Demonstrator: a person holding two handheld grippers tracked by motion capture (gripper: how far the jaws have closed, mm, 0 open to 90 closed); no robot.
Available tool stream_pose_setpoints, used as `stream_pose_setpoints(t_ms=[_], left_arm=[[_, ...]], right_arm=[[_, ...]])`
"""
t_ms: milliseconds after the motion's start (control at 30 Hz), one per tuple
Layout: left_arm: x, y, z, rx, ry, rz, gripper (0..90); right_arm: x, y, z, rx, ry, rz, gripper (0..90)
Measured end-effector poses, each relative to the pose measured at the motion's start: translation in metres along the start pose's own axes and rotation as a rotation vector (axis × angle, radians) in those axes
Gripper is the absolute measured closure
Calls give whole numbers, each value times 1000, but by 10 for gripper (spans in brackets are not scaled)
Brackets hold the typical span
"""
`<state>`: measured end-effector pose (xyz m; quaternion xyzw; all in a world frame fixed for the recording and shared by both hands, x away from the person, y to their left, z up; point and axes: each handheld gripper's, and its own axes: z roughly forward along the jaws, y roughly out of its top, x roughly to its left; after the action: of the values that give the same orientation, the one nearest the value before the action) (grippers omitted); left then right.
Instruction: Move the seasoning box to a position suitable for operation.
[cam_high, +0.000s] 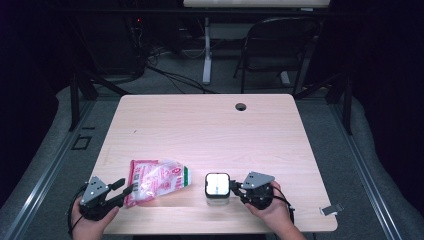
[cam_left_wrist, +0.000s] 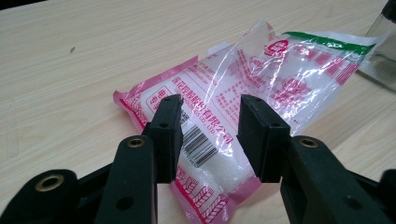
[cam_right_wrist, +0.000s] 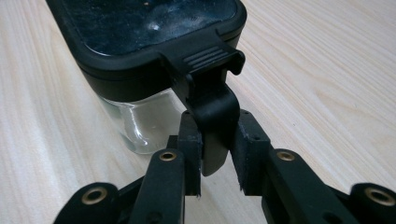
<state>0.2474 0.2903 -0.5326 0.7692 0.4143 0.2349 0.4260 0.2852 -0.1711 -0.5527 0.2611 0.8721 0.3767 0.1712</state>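
A clear plastic bag (cam_high: 157, 179) with pink print and white grains lies on the table's near left. In the left gripper view the bag (cam_left_wrist: 261, 79) has its barcode end between the jaws of my left gripper (cam_left_wrist: 210, 135), whose pads stand apart from it, so it is open. In the high view the left gripper (cam_high: 125, 187) sits at the bag's left end. A glass container (cam_high: 218, 186) with a black lid (cam_right_wrist: 154, 28) stands near the front centre. My right gripper (cam_right_wrist: 217, 154) is shut on the lid's hanging latch (cam_right_wrist: 212, 107), at the container's right side (cam_high: 234, 188).
The wooden table (cam_high: 210, 130) has a cable hole (cam_high: 241, 106) near its far edge. A small grey clip (cam_high: 331, 210) lies at the front right corner. A black chair (cam_high: 277, 45) and cables stand on the floor beyond the table.
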Motion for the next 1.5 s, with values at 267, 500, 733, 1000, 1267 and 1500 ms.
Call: stream_pose_setpoints(t_ms=[267, 500, 733, 1000, 1267, 1500], left_arm=[[-3, 2, 0, 1, -17, -10, 599], [-4, 14, 0, 1, -53, -12, 597], [-13, 42, 14, 13, -163, -32, 580], [-45, 75, 42, 36, -231, 81, 573], [-71, 104, 60, 34, -335, 114, 600], [-86, 112, 75, 44, -363, 112, 640]], right_arm=[[-4, 0, -2, -15, 31, 53, 685], [-3, 1, -20, -1, 18, 53, 590], [-12, 18, -41, -10, -20, 95, 608], [-21, 40, -44, 22, 29, 141, 643], [-15, 67, -39, 28, 38, 131, 700], [-6, 69, -36, 16, -2, 141, 761]])
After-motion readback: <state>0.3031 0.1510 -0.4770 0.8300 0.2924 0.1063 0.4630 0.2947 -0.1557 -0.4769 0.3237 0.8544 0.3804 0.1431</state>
